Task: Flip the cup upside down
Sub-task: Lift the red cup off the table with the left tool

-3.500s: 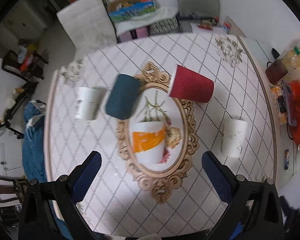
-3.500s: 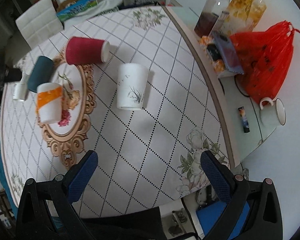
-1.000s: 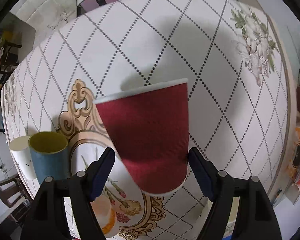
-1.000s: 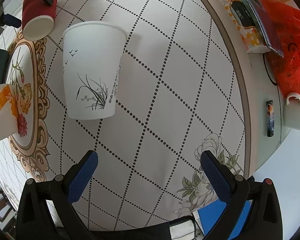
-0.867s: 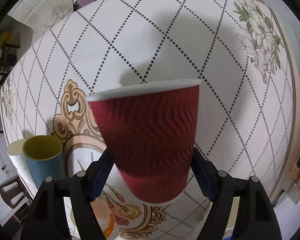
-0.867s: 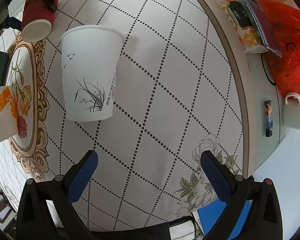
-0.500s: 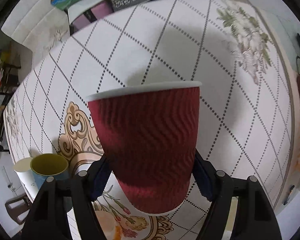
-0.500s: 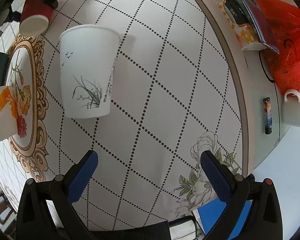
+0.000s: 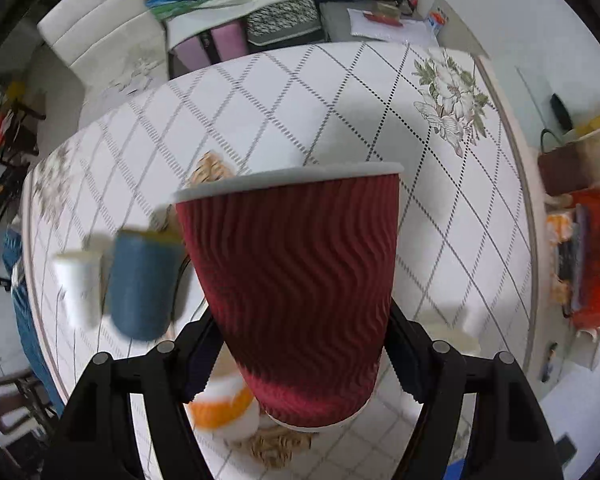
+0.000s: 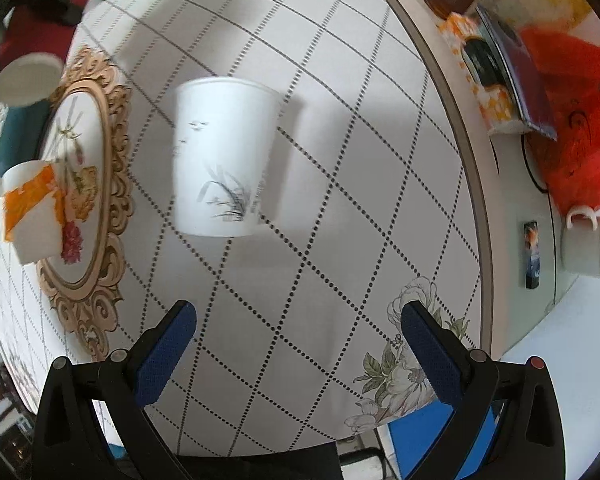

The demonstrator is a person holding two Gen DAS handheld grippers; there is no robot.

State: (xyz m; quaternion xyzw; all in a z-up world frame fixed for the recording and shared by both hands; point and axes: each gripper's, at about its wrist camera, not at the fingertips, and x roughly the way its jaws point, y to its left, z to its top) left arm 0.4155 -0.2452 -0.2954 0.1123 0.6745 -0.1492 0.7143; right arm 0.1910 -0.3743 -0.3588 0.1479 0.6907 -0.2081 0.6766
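Round table point(image 10: 340, 208) under a diamond-checked cloth, with an ornate gold-framed mat point(image 10: 100, 184) on its left half. Red bag point(image 10: 572, 112) and clutter crowded along the far right side, well clear of the working area.

Red ribbed cup point(image 9: 296, 292) clamped low on its body by the left gripper point(image 9: 300, 356), jaws closed against both flanks, wide white rim uppermost in that view, lifted off the cloth; probably held near the base to leave the rim free for setting down once inverted. White cup with a grass print point(image 10: 224, 160) standing ahead of the right gripper point(image 10: 300, 344), whose blue pads point(image 10: 168, 356) are spread wide on nothing, seemingly lined up for a later grab.

Blue cup point(image 9: 144, 284) and small white cup point(image 9: 78, 284) blurred at left in the left wrist view. Orange-banded cup point(image 10: 34, 216) lying on the mat. Small mug point(image 10: 588, 244) and red cup's white bottom point(image 10: 28, 78) shown only from the right wrist; chair point(image 9: 100, 40) beyond the table only from the left.
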